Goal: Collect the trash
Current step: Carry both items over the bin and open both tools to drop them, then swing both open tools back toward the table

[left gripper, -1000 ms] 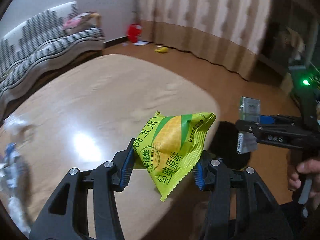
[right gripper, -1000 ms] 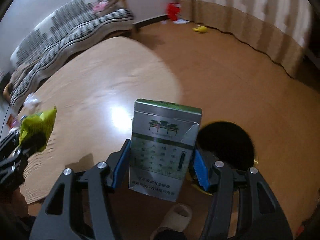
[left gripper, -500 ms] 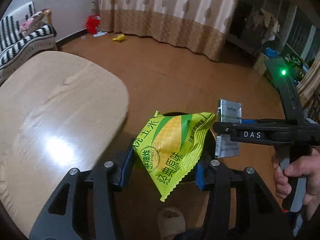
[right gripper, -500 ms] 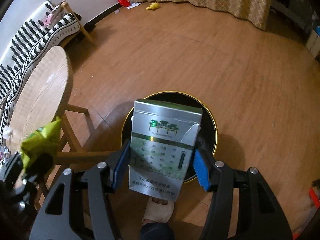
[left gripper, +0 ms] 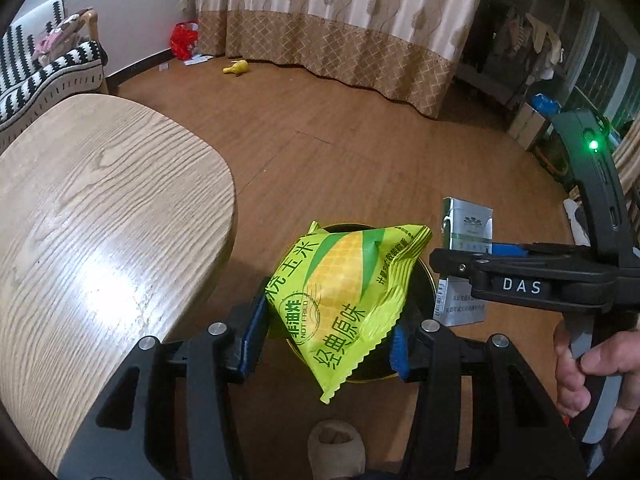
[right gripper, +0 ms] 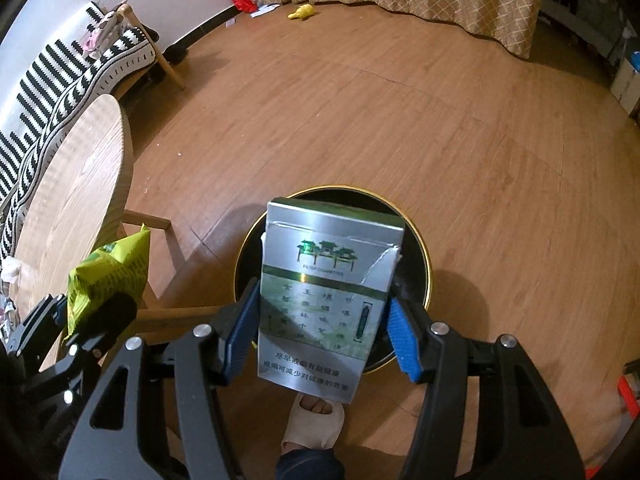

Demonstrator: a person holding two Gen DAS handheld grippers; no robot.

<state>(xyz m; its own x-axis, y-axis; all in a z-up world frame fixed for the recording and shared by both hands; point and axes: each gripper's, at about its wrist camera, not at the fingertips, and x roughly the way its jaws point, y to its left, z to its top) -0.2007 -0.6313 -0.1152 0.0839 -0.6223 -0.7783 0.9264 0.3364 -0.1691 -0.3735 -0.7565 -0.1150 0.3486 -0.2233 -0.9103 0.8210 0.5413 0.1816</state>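
Two claws hang over the black bin (right gripper: 416,240): left claw (left gripper: 326,336) clamps the yellow snack packet (left gripper: 340,292); right claw (right gripper: 320,332), jaws just widening, has the cigarette pack (right gripper: 324,292) between its pads, a gap at the right pad.

Yellow-green snack bag (left gripper: 340,292) and silver pack (right gripper: 326,296) (both upright).

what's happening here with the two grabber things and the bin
A person is clearing trash with a pair of tongs in each hand. The left tongs grip a yellow-green snack packet. The right tongs hold a silver cigarette pack and have just been opening; a gap shows at the right pad. Both items hang above the black bin on the floor beside the wooden table.
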